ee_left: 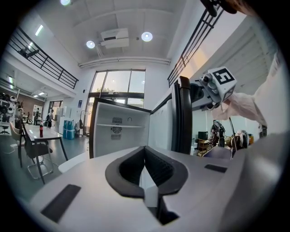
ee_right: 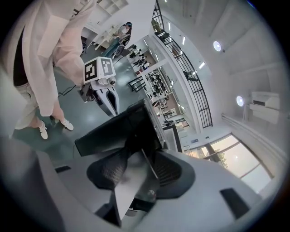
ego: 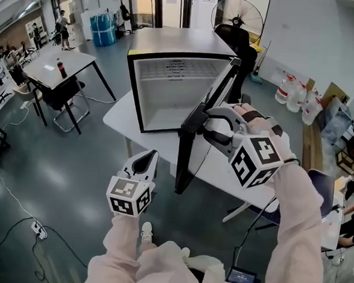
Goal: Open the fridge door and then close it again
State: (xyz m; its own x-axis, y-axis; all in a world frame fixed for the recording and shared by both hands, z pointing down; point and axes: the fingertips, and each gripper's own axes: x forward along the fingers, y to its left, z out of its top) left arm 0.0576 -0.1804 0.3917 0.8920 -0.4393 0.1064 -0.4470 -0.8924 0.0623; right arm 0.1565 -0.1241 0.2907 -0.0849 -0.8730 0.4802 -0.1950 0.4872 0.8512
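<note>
At 4 o'clock the right gripper straddles the fridge door loosely, jaws wide; it may slip off. At 7 o'clock the left gripper is closed, empty.

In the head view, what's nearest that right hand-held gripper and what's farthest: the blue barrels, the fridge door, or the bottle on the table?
1. Fridge door, at the right hand-held gripper, between its jaws.
2. Bottle, on the table at left.
3. Blue barrels, back left, beyond that table.
</note>
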